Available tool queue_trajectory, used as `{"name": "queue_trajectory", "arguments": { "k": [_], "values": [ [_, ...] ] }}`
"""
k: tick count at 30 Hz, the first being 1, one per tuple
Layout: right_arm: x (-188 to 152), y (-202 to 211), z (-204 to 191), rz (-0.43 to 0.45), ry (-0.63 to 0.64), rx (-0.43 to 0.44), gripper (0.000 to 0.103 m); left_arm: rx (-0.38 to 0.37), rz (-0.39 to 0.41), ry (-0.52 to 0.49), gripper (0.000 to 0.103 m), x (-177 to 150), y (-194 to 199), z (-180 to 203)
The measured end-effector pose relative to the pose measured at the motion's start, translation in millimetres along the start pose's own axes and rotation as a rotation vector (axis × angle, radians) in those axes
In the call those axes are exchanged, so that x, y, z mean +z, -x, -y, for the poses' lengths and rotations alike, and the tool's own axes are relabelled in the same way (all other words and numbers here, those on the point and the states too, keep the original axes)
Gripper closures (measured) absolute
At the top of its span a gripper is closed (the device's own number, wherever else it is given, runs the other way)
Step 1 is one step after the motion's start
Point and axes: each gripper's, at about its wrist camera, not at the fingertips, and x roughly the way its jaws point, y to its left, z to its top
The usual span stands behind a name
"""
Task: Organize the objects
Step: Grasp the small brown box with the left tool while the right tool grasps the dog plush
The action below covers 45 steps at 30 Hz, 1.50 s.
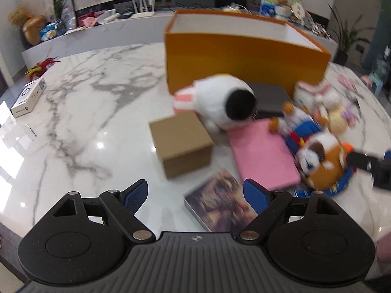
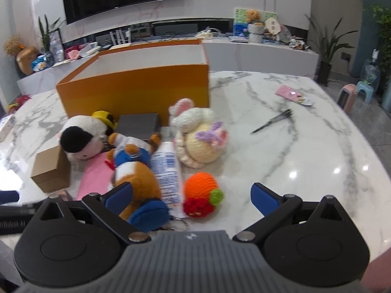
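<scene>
A large open orange box (image 1: 244, 56) (image 2: 136, 90) stands at the back of the marble table. In front of it lie a white plush with a black face (image 1: 224, 102) (image 2: 78, 136), a brown-and-blue plush (image 1: 320, 163) (image 2: 136, 178), a cream crocheted bunny (image 2: 198, 139), an orange crocheted toy (image 2: 201, 193), a white tube (image 2: 167, 171), a pink flat case (image 1: 261, 151), a small cardboard box (image 1: 180, 144) (image 2: 50, 171) and a picture book (image 1: 220, 205). My left gripper (image 1: 195, 193) hangs open over the book. My right gripper (image 2: 191, 195) is open around the orange toy and the plush's foot.
A dark grey box (image 1: 268, 97) (image 2: 139, 124) leans by the orange box. Scissors (image 2: 273, 122) and a pink card (image 2: 290, 94) lie on the table's right side. A white carton (image 1: 28, 97) sits at the far left edge. A cluttered TV shelf runs behind.
</scene>
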Motion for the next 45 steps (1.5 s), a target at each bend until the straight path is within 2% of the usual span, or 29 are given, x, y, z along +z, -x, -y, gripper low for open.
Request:
{"name": "queue_trajectory", "arguments": {
  "k": [6,12,17,24,26,28,29,30,35,45],
  "values": [
    [4,-20,-24,-0.027,0.070,0.059,0.001,0.042,0.000,-0.017,0.002,23,-15,-8],
    [7,-34,-35,-0.048,0.100,0.070,0.001,0.003,-0.040,-0.023,0.002,34,-39,-8],
    [6,-47,-36,-0.072,0.089,0.094,0.001,-0.014,-0.053,0.011,0.002,36,-54,-6],
    [8,-52,-36,-0.059,0.108,0.094,0.003,-0.015,-0.084,0.063,0.005,36,-67,-10],
    [8,-53,-37,-0.059,0.125,0.085,0.018,-0.017,-0.080,0.067,0.007,34,-69,-11],
    [8,-56,-35,-0.085,0.106,0.124,0.035,-0.005,-0.083,0.071,0.014,31,-70,-11],
    [7,-58,-34,-0.099,0.094,0.147,0.038,0.005,-0.088,0.075,0.024,29,-71,-12],
    [6,-60,-35,-0.108,0.093,0.158,0.041,0.015,-0.077,0.075,0.028,28,-70,-13],
    [4,-58,-40,-0.095,0.131,0.153,0.043,0.002,-0.065,0.077,0.030,27,-69,-16],
    [4,-54,-36,-0.083,0.091,0.177,0.045,0.006,-0.054,0.095,0.031,24,-63,-19]
  ]
}}
